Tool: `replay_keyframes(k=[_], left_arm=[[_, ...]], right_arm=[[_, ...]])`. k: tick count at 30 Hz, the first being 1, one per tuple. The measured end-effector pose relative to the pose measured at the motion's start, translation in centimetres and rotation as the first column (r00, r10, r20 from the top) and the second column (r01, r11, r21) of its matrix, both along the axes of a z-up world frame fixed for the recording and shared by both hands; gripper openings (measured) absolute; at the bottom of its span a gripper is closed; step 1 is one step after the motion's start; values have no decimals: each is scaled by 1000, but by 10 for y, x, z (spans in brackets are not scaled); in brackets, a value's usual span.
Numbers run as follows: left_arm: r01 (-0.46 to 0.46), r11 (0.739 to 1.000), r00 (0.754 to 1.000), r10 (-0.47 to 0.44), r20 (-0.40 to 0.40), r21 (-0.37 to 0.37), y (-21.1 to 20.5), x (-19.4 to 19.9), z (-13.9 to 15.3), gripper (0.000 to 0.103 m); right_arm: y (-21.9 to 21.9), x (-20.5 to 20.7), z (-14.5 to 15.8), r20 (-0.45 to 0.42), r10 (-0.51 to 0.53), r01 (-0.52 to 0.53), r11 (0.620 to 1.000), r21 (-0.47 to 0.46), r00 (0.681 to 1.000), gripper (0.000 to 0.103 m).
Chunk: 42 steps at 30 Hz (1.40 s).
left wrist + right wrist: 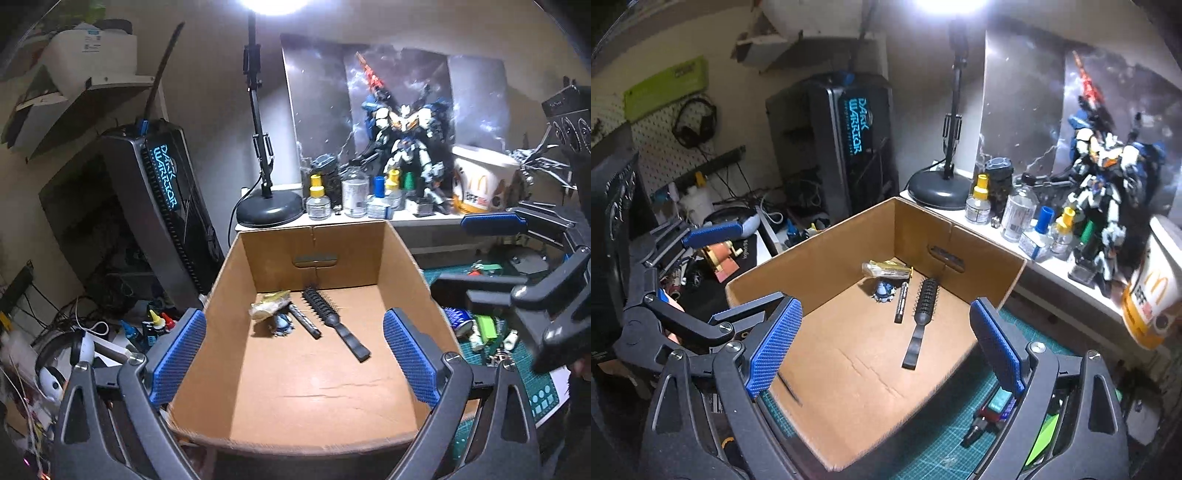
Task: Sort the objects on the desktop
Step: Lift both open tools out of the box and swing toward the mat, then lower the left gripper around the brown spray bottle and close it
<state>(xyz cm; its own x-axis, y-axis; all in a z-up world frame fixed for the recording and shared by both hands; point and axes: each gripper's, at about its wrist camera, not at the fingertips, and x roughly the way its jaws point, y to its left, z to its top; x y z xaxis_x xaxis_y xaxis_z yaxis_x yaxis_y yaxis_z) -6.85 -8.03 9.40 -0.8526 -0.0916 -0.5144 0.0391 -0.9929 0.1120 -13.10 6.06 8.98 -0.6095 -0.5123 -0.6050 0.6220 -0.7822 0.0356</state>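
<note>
An open cardboard box (406,266) stands on the green cutting mat; it also shows in the right wrist view (820,258). Inside lie a black hairbrush (334,322) (921,310), a dark pen-like tool (304,320) (900,302), a small blue figure (282,325) (884,291) and a clear yellowish packet (269,303) (886,268). My left gripper (293,356) is open and empty above the box's near edge. My right gripper (886,343) is open and empty over the box's near right corner.
Small items lie on the mat right of the box: a blue can (458,320), a green block (487,326), a screwdriver (982,424). Bottles (354,192), a robot model (406,147), a paper cup (480,184) and a lamp base (269,208) stand on the back shelf. A PC tower (162,206) stands left.
</note>
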Motion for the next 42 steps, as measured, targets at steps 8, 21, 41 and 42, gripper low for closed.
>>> replay_keyframes(k=[8,21,41,42], left_arm=[[115,984,990,-103,-94,138,14,33,-6,103],[309,928,949,-285,-137,210,69,52,-43,103],[191,976,981,-188,-40,107,201,-35,-135,102],[182,976,983,-181,-23,116,202,-39,-138,102]], right_arm=[[64,57,8,-93,-114,108,991,-74,989,103],[189,122,-2,-101,-402,387,911,-140,910,103],[285,138,-89,117,-542,553,825,-118,832,103],[285,135,-91,115,-530,541,833,-116,840,103]])
